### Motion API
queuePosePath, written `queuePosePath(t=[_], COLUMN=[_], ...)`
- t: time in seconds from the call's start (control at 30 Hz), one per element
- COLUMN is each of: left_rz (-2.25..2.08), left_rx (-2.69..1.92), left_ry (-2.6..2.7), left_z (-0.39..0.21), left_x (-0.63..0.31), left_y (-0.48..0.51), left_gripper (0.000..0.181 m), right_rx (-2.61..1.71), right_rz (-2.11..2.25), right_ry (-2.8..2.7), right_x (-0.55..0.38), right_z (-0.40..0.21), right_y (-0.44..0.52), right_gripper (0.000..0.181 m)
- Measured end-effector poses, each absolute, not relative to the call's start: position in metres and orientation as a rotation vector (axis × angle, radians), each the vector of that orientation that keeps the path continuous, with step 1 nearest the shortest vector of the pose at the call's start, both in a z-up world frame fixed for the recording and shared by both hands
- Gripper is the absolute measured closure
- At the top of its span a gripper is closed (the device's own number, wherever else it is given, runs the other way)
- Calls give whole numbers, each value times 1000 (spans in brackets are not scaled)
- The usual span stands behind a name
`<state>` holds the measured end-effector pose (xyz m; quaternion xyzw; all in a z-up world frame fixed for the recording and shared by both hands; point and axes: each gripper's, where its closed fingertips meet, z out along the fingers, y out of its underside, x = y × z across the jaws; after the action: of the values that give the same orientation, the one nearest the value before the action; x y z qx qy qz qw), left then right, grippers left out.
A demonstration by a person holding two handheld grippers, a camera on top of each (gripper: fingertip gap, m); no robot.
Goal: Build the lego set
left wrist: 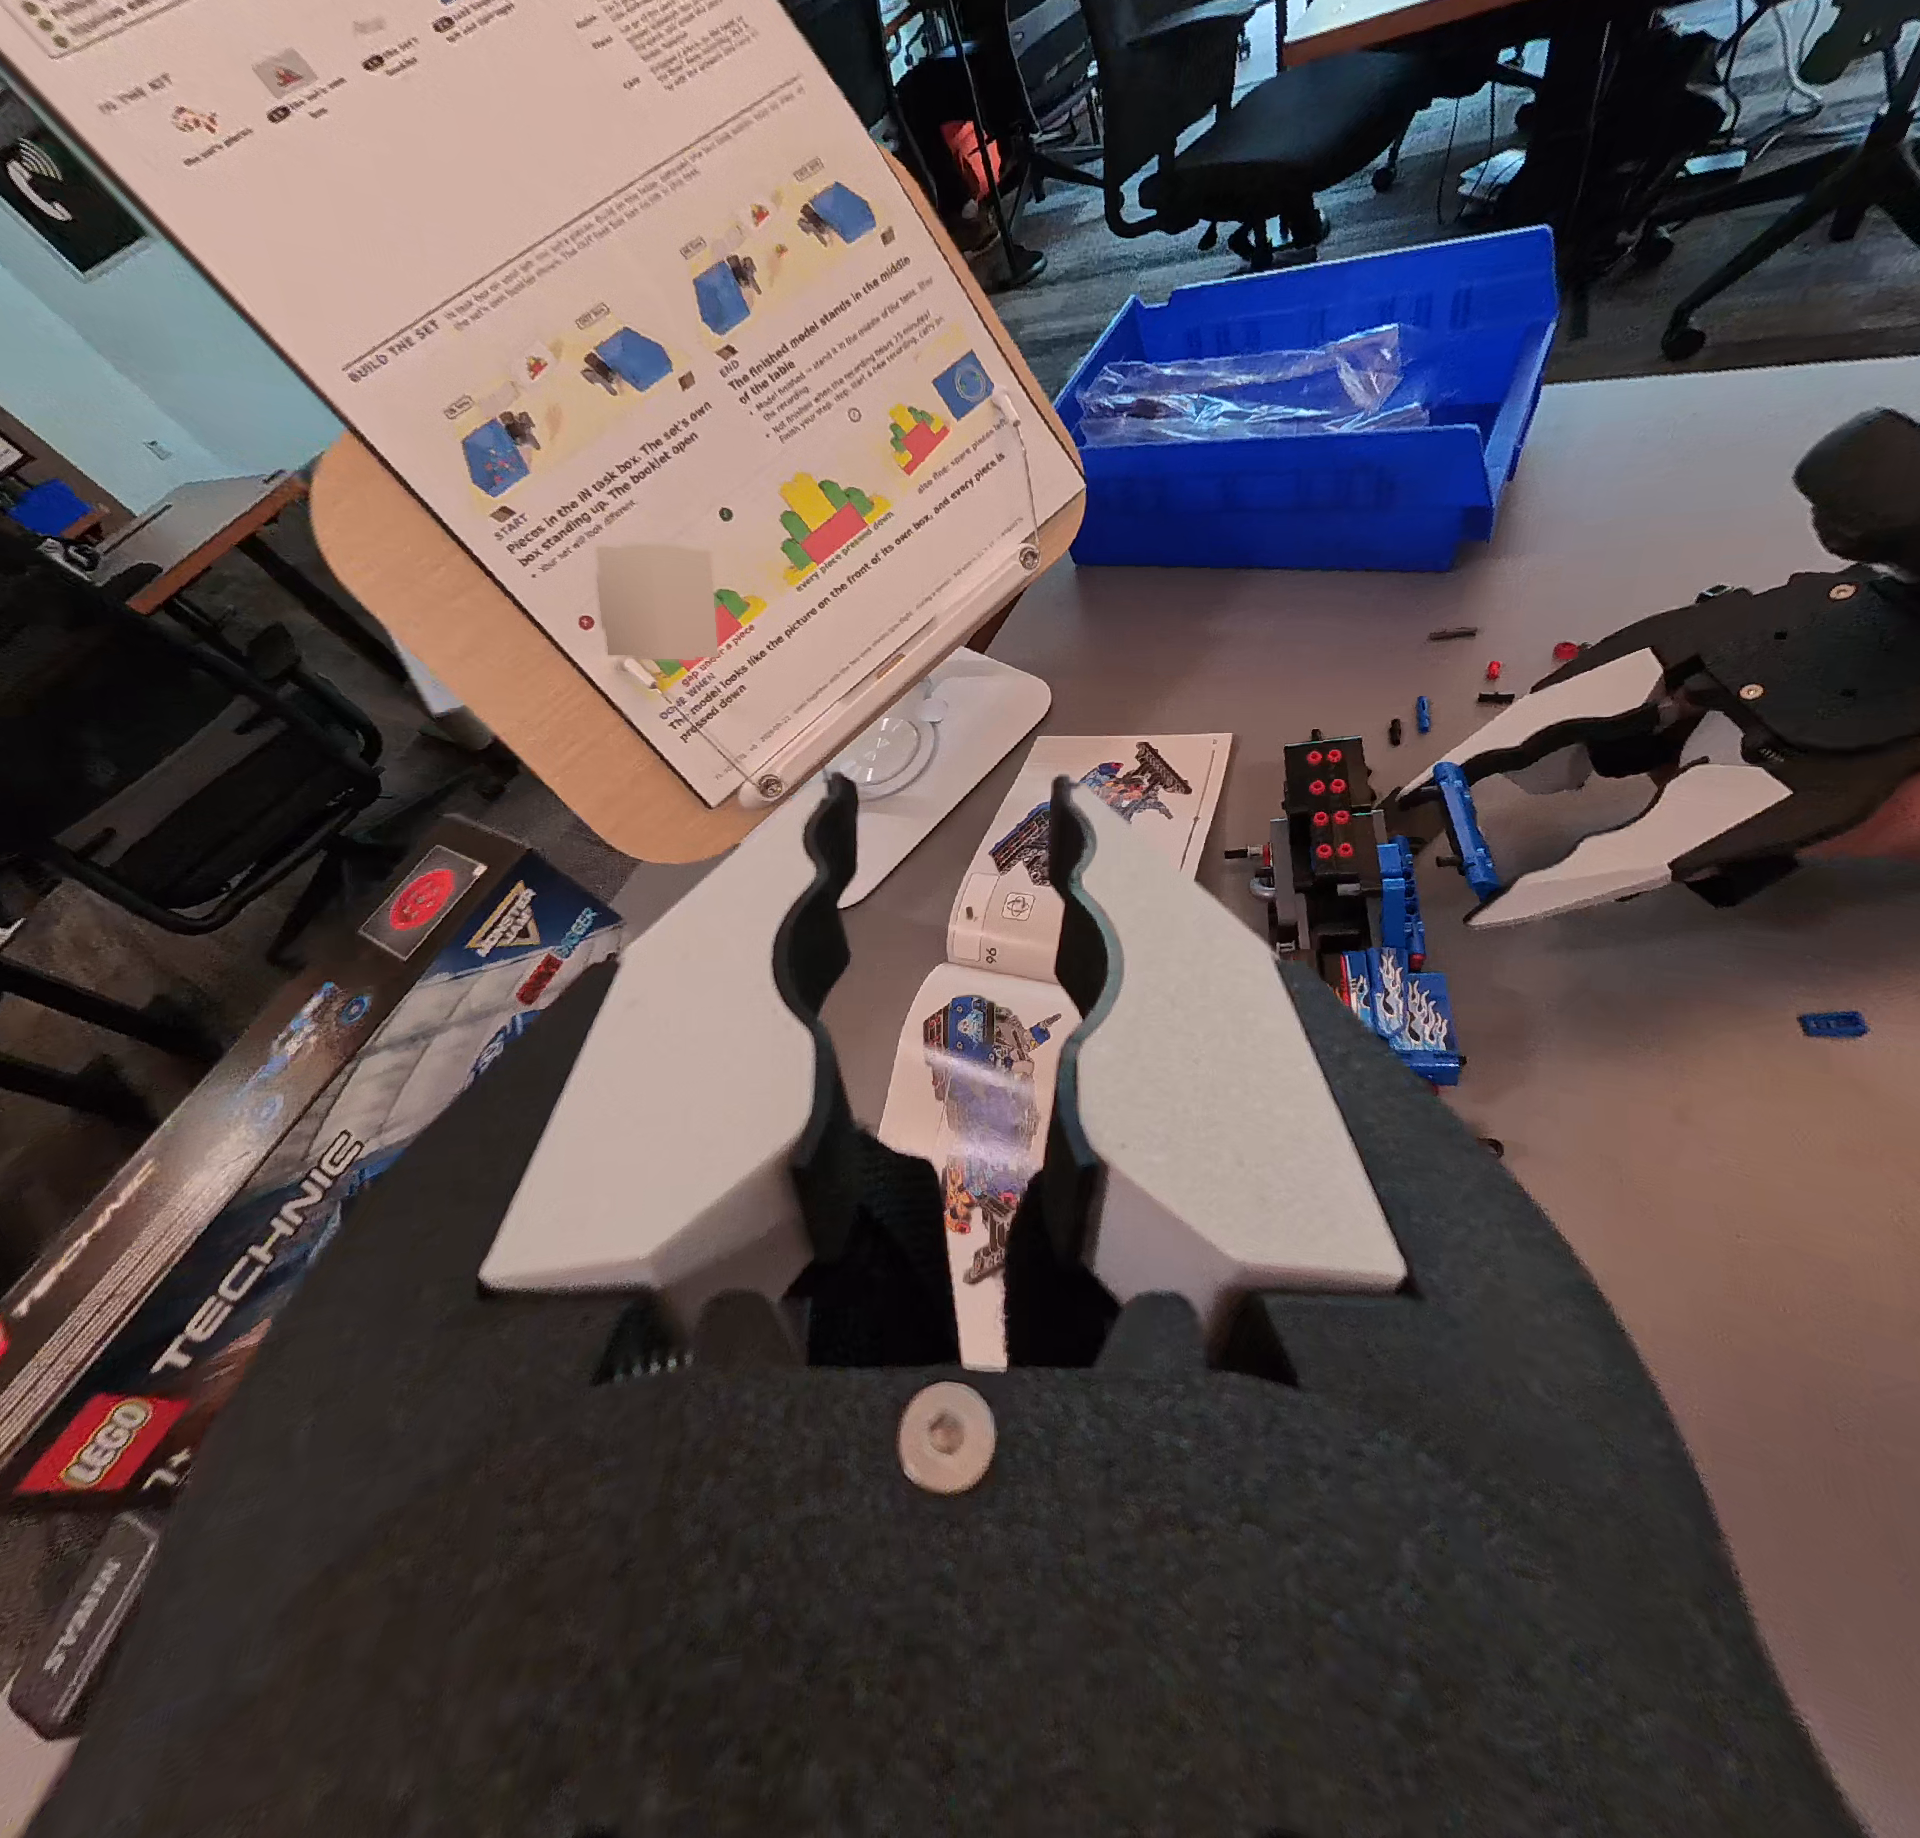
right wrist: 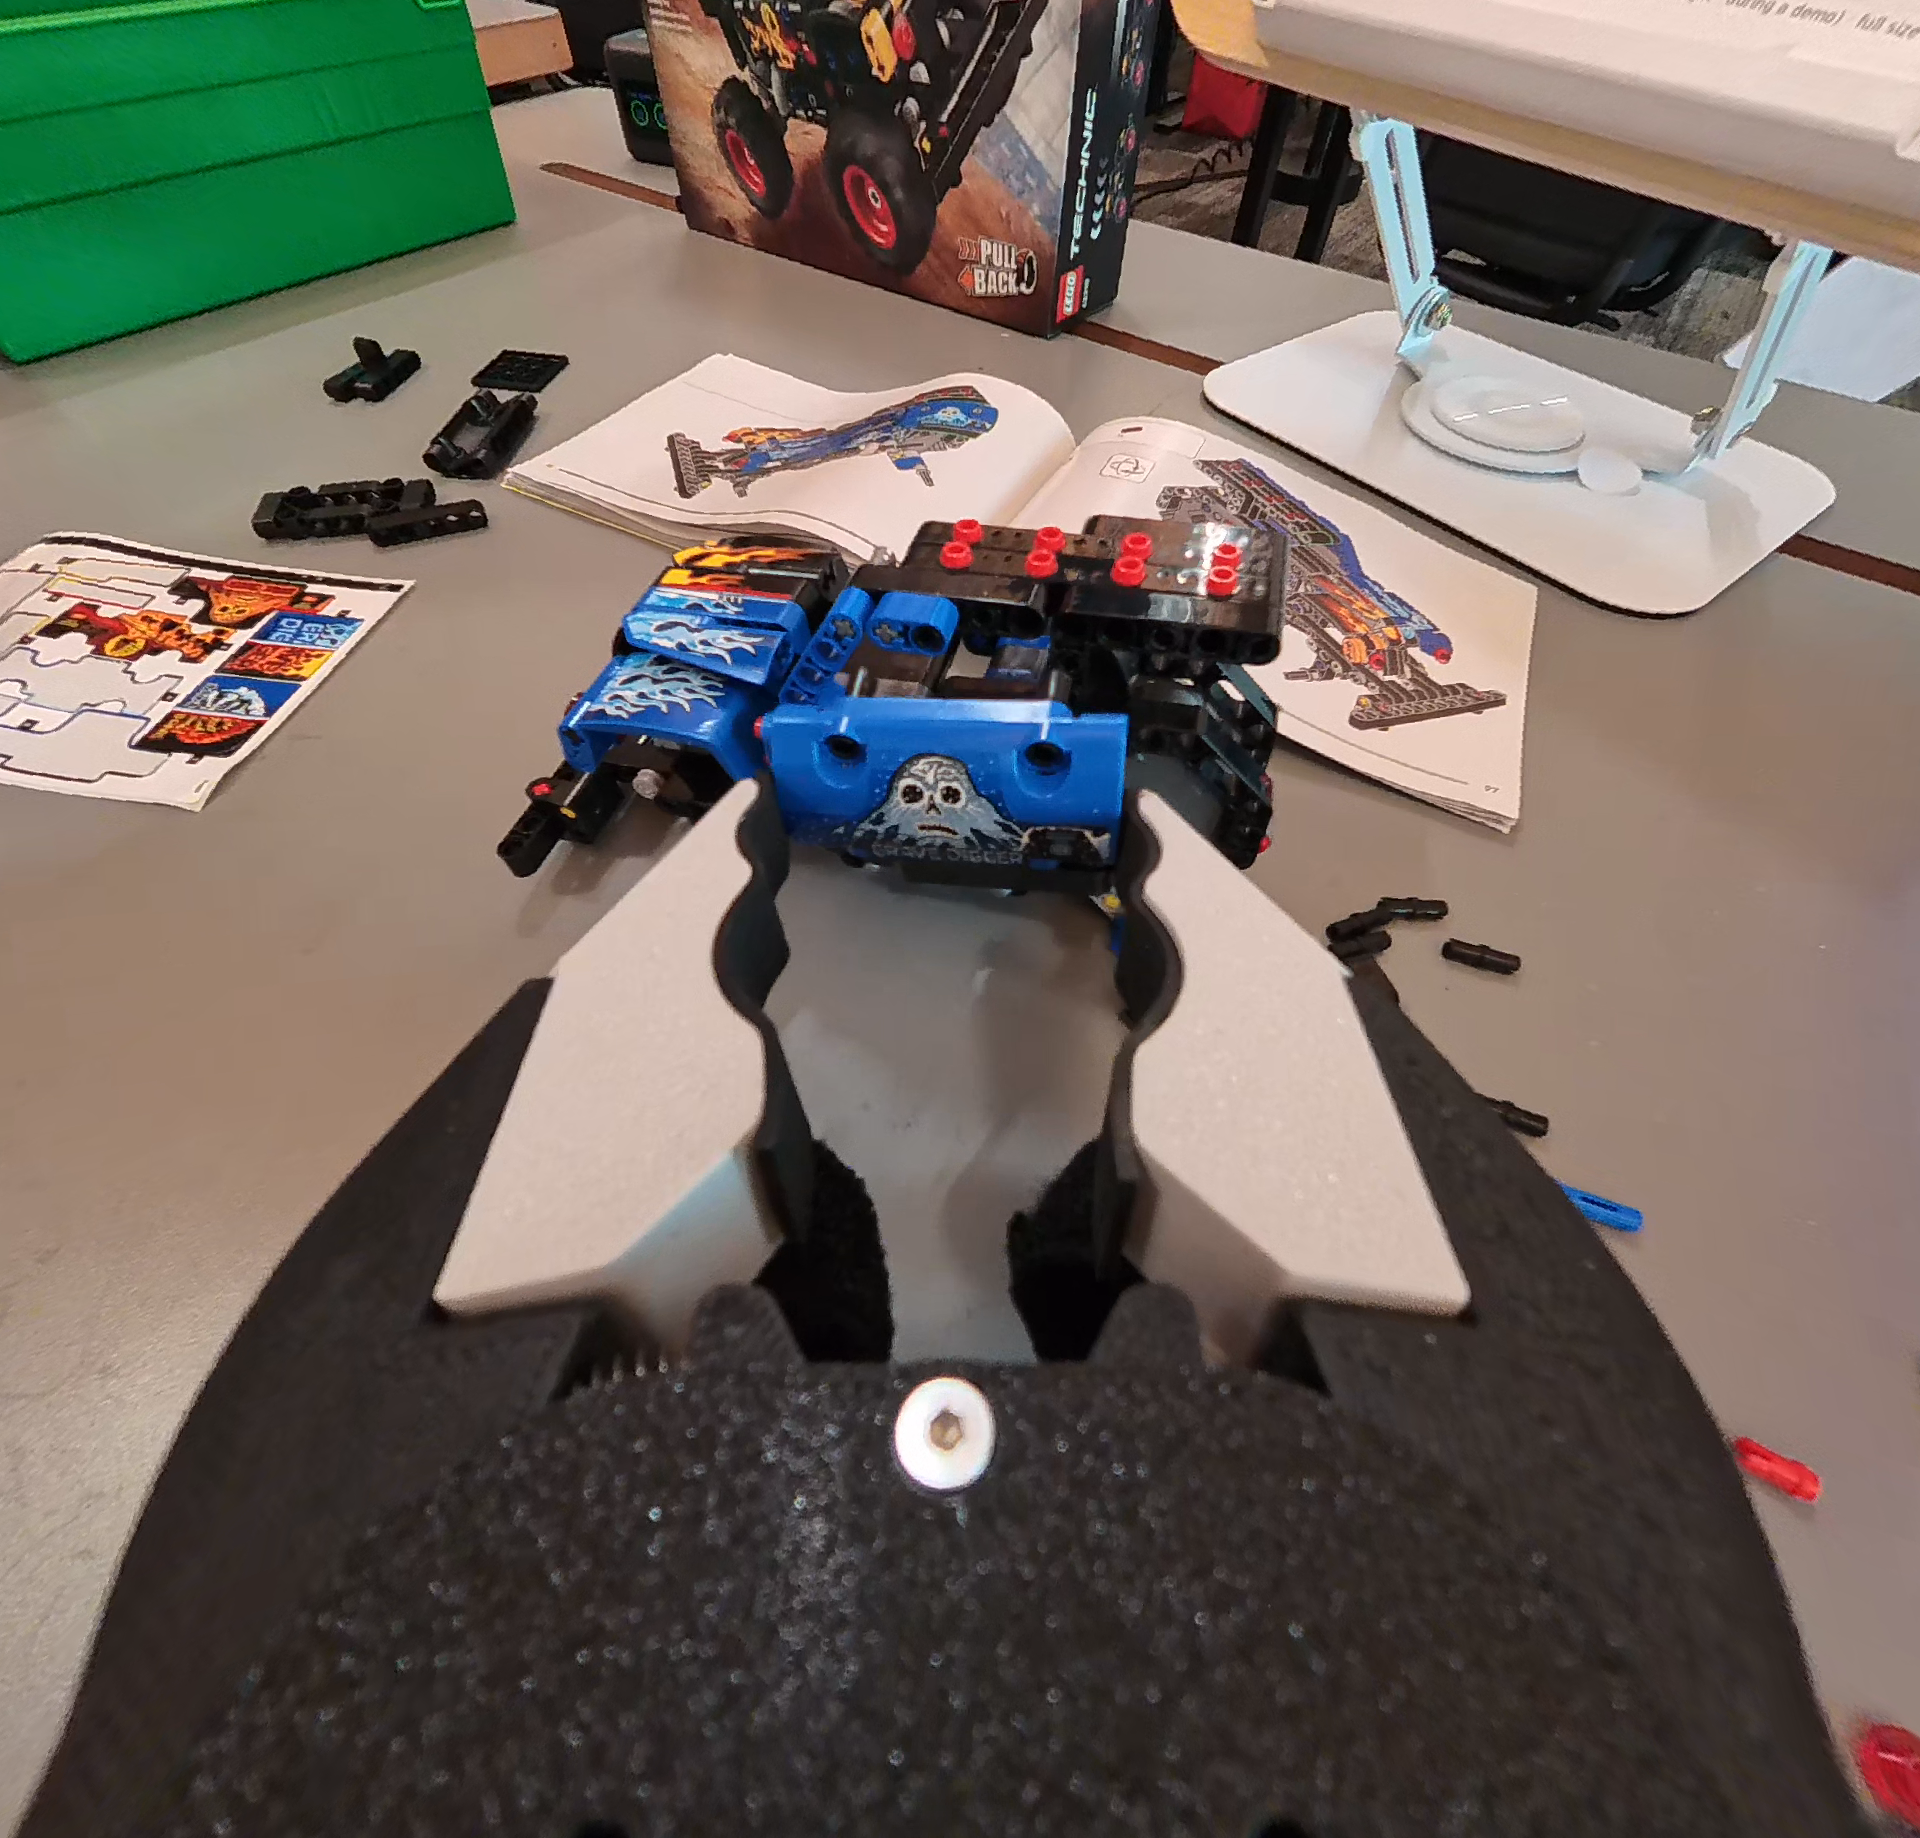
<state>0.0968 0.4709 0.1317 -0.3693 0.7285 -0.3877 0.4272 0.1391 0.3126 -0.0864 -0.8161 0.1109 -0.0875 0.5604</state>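
Observation:
The partly built blue and black truck model lies on the grey table on the open instruction booklet. My right gripper has its fingertips against both sides of the model's blue panel with a skull picture and is shut on it. In the left wrist view the right gripper shows at the right, with the blue panel between its tips beside the model. My left gripper is open and empty, held above the booklet.
The set's box stands behind the booklet. A sticker sheet, loose black beams and a green bin are on the left. A blue bin holds plastic bags. A white stand holds an instruction sheet. Small black pins lie on the right. The grippers' ends are close to 30 centimetres from one another.

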Motion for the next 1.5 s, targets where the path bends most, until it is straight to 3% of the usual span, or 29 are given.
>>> queuePosePath(t=[0.2, 0.43, 0.57, 1.07, 1.5], left_rz=[-893, -820, -946, -966, -1131], left_rx=[-1004, -1173, -1231, -1251, -1306], left_ry=[1869, 2000, 2007, 2048, 2016], left_z=[102, -27, -63, -101, -89], left_x=[68, 48, 47, 45, 44], left_y=[499, 533, 537, 532, 526], left_gripper=[146, 147, 148, 151, 152], right_rx=[-1903, -1922, -1932, -1940, -1962], right_rz=[-173, -154, -130, -162, -172], right_ry=[275, 247, 225, 225, 282], right_x=[139, 132, 126, 135, 147], right_z=[-83, -86, -87, -88, -94], right_y=[312, 315, 318, 317, 315], right_gripper=[119, 119, 119, 119, 119])
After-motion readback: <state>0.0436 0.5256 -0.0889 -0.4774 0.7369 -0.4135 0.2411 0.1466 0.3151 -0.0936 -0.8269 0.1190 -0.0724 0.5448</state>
